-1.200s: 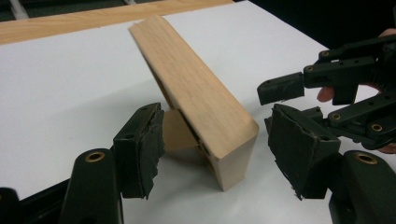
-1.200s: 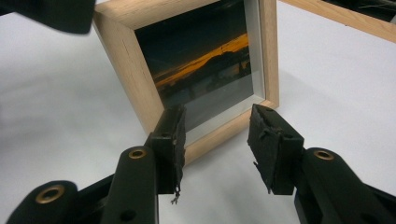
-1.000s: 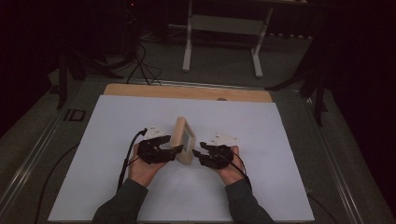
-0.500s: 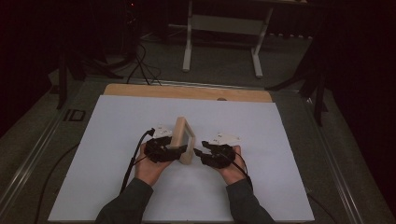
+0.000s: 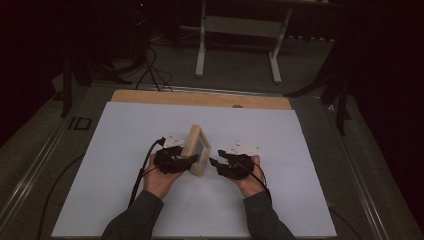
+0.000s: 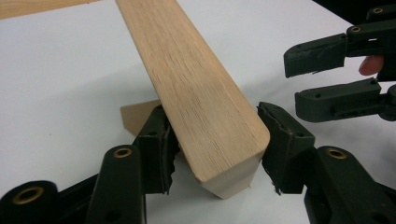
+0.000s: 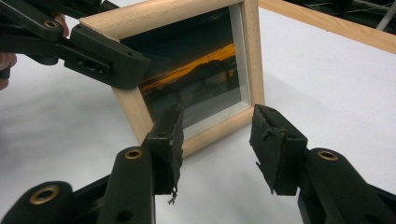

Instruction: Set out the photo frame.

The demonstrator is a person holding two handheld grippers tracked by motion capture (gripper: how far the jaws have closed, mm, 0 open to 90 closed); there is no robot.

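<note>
Left gripper [image 6: 217,140] had its jaws clamped on the light wooden picture frame [image 5: 196,149], while the right gripper [image 7: 217,135] sat open just beside it.

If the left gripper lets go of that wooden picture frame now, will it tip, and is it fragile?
Probably tippy: the picture frame stands on edge, narrow at its base, with the left gripper astride its corner. Likely stiff, being solid wood. The glossy pane looks like glass, so a fall could crack it. The right gripper is open beside it.
</note>
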